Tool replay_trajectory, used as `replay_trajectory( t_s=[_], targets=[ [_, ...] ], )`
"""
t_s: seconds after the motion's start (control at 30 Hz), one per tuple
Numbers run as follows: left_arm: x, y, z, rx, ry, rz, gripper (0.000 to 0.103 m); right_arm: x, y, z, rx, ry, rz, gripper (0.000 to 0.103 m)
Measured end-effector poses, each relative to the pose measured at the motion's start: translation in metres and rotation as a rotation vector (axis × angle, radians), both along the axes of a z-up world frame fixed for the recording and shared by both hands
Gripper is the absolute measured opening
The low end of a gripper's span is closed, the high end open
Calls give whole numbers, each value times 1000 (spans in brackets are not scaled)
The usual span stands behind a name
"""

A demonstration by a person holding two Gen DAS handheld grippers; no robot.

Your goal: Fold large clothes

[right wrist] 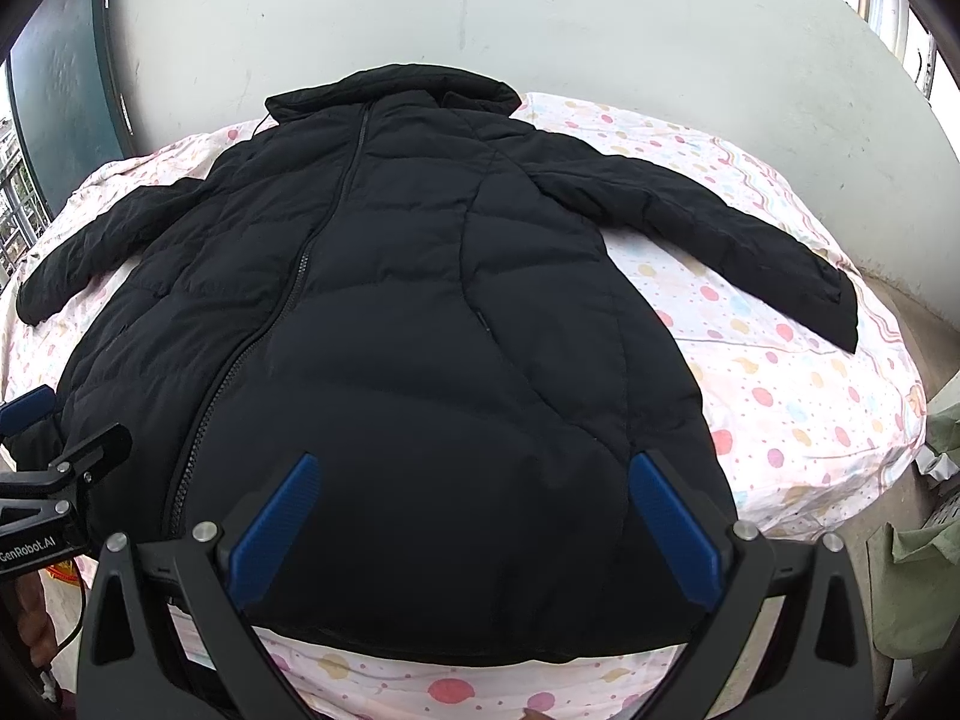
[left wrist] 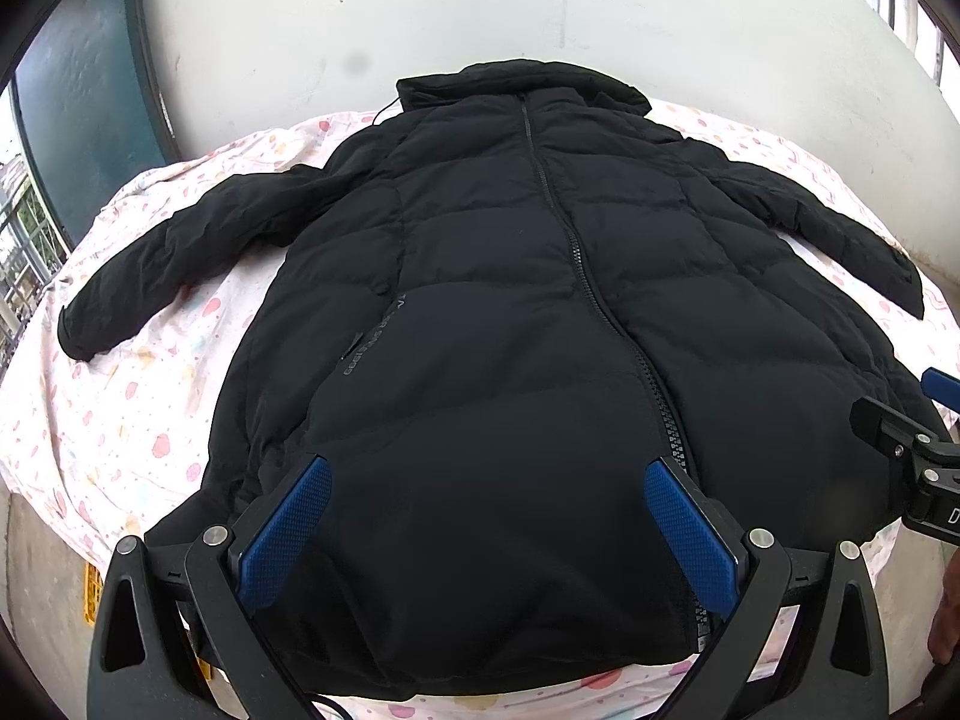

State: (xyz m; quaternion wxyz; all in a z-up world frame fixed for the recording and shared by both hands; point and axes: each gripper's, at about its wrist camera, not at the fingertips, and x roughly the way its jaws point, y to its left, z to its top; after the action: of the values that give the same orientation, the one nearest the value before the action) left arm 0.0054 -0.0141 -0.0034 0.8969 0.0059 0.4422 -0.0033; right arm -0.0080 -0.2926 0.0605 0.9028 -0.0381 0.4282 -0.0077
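A large black padded jacket (left wrist: 492, 300) lies flat and zipped, front up, on a bed, collar at the far end and both sleeves spread out to the sides. It also shows in the right wrist view (right wrist: 420, 312). My left gripper (left wrist: 487, 471) is open, its blue pads (left wrist: 288, 534) above the left half of the hem. My right gripper (right wrist: 471, 465) is open above the right half of the hem. Each gripper shows at the edge of the other's view: the right one in the left wrist view (left wrist: 918, 456), the left one in the right wrist view (right wrist: 48, 480). Neither holds anything.
The bed has a white sheet with pink dots (right wrist: 780, 372). A pale wall (left wrist: 480, 12) stands behind the bed. A dark green door (left wrist: 78, 120) is at the far left. Green cloth (right wrist: 924, 594) lies beside the bed on the right.
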Motion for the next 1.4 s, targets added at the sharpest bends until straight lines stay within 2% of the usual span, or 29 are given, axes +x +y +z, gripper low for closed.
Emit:
replay_trajectory(
  t_s=[1.4],
  targets=[
    [5,5,-1,-13,0,8,102,9,12,-10,6,20,32,103]
  ],
)
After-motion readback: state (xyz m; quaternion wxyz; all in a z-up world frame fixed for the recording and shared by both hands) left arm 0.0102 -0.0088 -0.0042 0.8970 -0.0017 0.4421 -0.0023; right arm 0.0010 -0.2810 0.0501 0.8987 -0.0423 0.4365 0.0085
